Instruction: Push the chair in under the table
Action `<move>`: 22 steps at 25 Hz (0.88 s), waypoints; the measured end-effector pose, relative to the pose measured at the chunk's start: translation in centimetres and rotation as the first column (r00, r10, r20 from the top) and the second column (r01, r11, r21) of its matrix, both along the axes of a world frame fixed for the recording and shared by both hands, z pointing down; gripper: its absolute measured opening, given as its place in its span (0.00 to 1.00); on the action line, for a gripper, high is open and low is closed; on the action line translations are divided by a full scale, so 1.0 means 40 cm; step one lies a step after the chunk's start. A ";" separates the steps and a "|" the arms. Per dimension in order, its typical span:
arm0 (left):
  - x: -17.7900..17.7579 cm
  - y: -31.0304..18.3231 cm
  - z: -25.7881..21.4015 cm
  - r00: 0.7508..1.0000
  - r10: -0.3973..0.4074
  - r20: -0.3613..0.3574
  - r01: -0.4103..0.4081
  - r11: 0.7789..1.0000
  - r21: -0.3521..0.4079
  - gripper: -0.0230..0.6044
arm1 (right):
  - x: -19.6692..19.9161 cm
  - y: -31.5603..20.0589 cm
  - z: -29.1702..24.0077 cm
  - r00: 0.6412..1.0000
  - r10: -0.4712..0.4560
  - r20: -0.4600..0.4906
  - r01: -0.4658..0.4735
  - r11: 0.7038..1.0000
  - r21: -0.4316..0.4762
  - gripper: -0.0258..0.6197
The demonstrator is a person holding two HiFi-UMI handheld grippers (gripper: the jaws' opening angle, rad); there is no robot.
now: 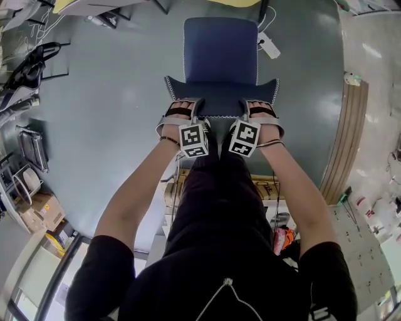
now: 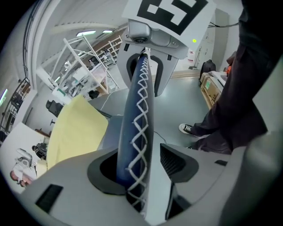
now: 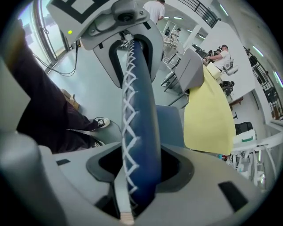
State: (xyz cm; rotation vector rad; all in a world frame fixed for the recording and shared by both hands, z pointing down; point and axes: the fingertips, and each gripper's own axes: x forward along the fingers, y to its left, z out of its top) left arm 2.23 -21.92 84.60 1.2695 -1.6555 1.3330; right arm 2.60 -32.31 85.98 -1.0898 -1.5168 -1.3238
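The blue padded chair (image 1: 219,50) stands on the grey floor, its seat toward the yellow table (image 1: 69,5). Both grippers straddle the backrest's top edge (image 1: 219,103) from above. My left gripper (image 1: 188,108) sits near its left end, my right gripper (image 1: 254,108) near its right end. In the left gripper view the white-stitched backrest edge (image 2: 139,110) runs between the jaws of the left gripper (image 2: 141,167), with a gap to the ribbed pad (image 2: 177,161). In the right gripper view the backrest edge (image 3: 139,97) lies inside the open right gripper (image 3: 139,170). The yellow table top (image 3: 208,110) is beyond.
The person's dark trouser legs and sneakers (image 2: 190,129) stand just behind the chair. Cardboard boxes (image 1: 44,210) and a black bag (image 1: 28,66) lie at the left. A long wooden strip (image 1: 348,125) runs along the right. White shelving (image 2: 79,75) and seated people (image 3: 221,55) are farther off.
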 end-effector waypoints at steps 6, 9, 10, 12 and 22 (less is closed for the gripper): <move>-0.022 -0.003 -0.004 0.998 -0.010 0.056 0.009 1.000 0.012 0.28 | -0.020 -0.005 0.002 0.999 -0.002 0.050 0.001 1.000 0.021 0.27; -0.025 0.000 -0.004 0.999 -0.010 0.054 0.009 1.000 0.015 0.26 | -0.026 -0.002 0.002 0.998 -0.009 0.064 0.007 1.000 0.022 0.26; -0.029 0.000 -0.003 0.998 -0.013 0.054 0.012 1.000 0.016 0.26 | -0.030 -0.002 0.002 0.998 -0.010 0.067 0.009 1.000 0.022 0.26; -0.046 0.004 -0.003 0.998 -0.024 0.060 0.023 1.000 0.019 0.26 | -0.046 0.002 0.003 0.997 -0.013 0.073 0.012 1.000 0.022 0.25; -0.185 -0.011 -0.001 0.997 -0.053 0.062 0.052 0.998 0.026 0.25 | -0.189 -0.012 0.006 0.997 -0.009 0.070 0.008 1.000 0.013 0.24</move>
